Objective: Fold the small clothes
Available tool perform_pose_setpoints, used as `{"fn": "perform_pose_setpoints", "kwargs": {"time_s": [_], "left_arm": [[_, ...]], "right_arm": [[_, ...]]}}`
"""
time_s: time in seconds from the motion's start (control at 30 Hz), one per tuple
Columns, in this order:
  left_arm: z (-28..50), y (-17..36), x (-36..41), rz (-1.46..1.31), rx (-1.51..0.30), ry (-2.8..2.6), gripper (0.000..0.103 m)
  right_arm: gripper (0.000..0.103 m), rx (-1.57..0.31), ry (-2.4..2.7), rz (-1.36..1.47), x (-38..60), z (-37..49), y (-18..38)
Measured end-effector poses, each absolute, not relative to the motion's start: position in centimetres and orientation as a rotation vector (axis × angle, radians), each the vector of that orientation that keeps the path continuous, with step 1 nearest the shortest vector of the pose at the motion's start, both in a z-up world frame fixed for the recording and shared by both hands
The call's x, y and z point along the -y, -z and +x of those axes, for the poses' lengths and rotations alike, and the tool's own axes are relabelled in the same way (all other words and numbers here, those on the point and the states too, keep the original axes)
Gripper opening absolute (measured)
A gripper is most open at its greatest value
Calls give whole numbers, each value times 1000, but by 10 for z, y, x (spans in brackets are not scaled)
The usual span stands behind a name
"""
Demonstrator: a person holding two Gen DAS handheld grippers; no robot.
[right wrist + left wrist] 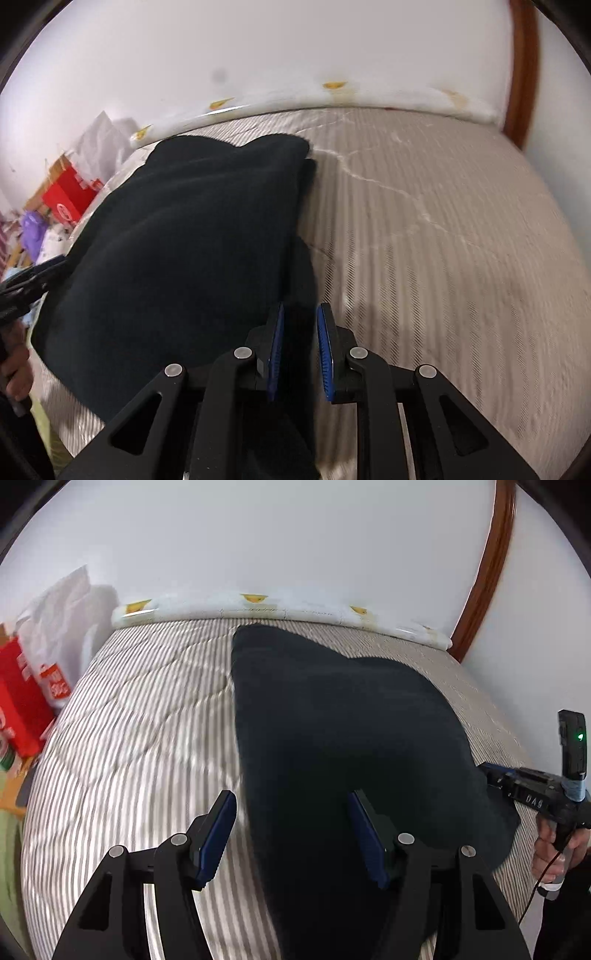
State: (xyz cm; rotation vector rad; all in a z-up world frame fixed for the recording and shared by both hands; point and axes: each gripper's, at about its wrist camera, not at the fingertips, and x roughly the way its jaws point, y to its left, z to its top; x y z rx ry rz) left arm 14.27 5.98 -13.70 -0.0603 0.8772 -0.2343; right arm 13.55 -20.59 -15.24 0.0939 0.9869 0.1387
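A dark navy garment [351, 720] lies spread on a striped bed cover [129, 720]. In the left wrist view my left gripper [291, 834] is open and straddles the garment's left edge. Its right pad hangs over the cloth and its left pad over the bare cover. In the right wrist view my right gripper [300, 347] is shut on a fold at the right edge of the garment [192, 229], and dark cloth fills the gap between the pads. The right gripper [489, 773] meets the cloth's right corner, with a hand [554, 849] on its grip. The left gripper [40, 273] shows at the cloth's far side.
A white bolster with yellow marks [280, 605] runs along the wall at the bed's far edge. A red box [18, 701] and a white plastic bag [62, 627] stand left of the bed. A brown wooden frame [487, 572] rises at the right. The striped cover [443, 240] lies bare right of the garment.
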Motion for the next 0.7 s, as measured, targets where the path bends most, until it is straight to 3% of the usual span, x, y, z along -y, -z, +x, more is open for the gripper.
{"fn": "perform_pose_setpoints", "kwargs": {"time_s": [0.1, 0.17, 0.23, 0.37, 0.57, 0.63, 0.7], "left_arm": [[118, 130, -63, -80, -874, 228, 61], [105, 121, -62, -86, -869, 224, 61], [92, 110, -60, -90, -858, 213, 61], [57, 81, -52, -70, -808, 165, 63], [10, 48, -46, -31, -745, 118, 79], [-3, 37, -46, -19, -721, 102, 83], [-8, 30, -48, -27, -715, 94, 85]], "right_arm": [[19, -922, -129, 126, 213, 109, 123], [28, -885, -116, 122, 211, 93, 101], [60, -871, -99, 112, 207, 82, 84], [63, -818, -50, 103, 200, 53, 53], [71, -803, -36, 84, 200, 10, 29], [84, -794, -21, 75, 201, -1, 24], [89, -767, -13, 65, 202, -15, 16]]}}
